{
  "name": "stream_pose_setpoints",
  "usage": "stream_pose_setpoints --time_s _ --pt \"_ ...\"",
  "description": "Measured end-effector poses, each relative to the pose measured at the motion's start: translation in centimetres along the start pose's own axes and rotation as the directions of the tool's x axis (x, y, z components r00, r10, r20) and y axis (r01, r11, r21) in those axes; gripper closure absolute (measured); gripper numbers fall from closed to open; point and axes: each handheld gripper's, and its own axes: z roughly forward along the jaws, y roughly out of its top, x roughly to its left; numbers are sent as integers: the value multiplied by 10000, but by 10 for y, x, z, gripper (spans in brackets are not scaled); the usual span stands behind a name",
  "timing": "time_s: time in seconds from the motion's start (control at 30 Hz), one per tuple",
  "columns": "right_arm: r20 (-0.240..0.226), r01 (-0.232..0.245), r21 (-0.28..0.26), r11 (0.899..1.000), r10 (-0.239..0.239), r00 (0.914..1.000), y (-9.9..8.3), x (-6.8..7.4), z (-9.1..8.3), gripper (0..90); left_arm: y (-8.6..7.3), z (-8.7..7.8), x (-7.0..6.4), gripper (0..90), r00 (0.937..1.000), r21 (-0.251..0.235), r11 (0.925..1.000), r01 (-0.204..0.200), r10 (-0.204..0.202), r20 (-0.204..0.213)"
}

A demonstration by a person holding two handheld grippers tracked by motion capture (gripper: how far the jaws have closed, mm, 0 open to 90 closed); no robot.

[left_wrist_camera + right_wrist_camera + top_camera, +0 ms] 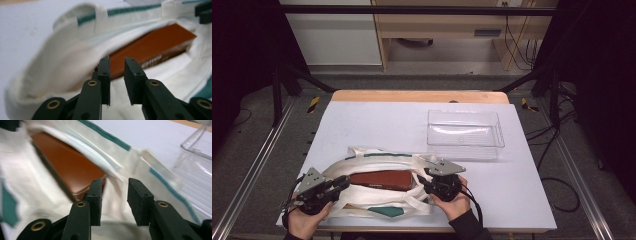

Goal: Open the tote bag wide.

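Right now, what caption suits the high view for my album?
Two hand-held grippers, left and right, open at a cream tote bag holding a brown box.

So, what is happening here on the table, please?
A person holds a two-jaw gripper in each hand at the two ends of a white cloth bag with green trim. A brown book-like object lies inside the bag's open mouth. The left gripper and the right gripper both have their jaws apart, at the fabric but not clamped on anything that can be seen. A clear plastic bin stands empty on the table, beyond the bag on the right.
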Motion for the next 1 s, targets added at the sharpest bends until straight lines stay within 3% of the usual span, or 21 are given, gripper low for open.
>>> stream_pose_setpoints --time_s 0.03,0.07,0.17,0.2,0.23,0.27,0.4,0.47,0.63,0.7,0.83,0.9,0.93,1.0 --pt "0 0 0 10000 0 10000 0 0 0 648 0 0 0 725 10000 0 10000 0 0 0" --pt "-385 -64 -105 9999 60 9992 1 6 -4 649 9 4 3 705 9997 -13 9998 -209 208 -135" --pt "-764 70 -141 9999 -81 9970 4 15 -4 658 15 8 5 640 9992 -47 9995 -326 325 -244" --pt "-1073 123 -107 9999 -134 9941 6 23 -3 668 21 17 9 613 9978 177 9982 -581 587 -319" --pt "-1073 123 -107 9999 -134 9941 6 23 -3 668 21 17 9 592 9978 177 9982 -581 587 -319" --pt "-1444 90 -43 9999 -96 9895 7 29 0 679 24 25 11 581 9969 376 9966 -730 741 -269" --pt "-1671 203 346 9992 -142 9858 2 36 9 672 24 33 11 525 9955 515 9948 -876 893 -316" --pt "-1725 221 490 9986 -133 9849 -2 38 12 667 23 35 10 506 9925 623 9915 -1139 1164 -382" --pt "-1854 170 697 9974 -38 9827 -7 41 15 646 19 41 11 505 9877 975 9863 -1333 1403 -684" --pt "-1907 131 822 9965 28 9816 -12 43 18 638 18 44 13 557 9881 1052 9860 -1291 1368 -698" --pt "-1950 107 921 9957 75 9808 -16 44 20 639 19 43 18 756 9931 1182 9878 -1014 1076 -476" --pt "-1941 151 936 9955 33 9810 -18 45 20 640 20 43 19 812 9942 1263 9878 -912 976 -448" --pt "-1947 142 892 9959 35 9809 -19 45 20 644 22 43 18 845 9922 1476 9840 -1002 1098 -584" --pt "-1953 183 886 9959 -6 9807 -20 45 20 646 23 43 18 856 9925 1520 9841 -921 1031 -660"
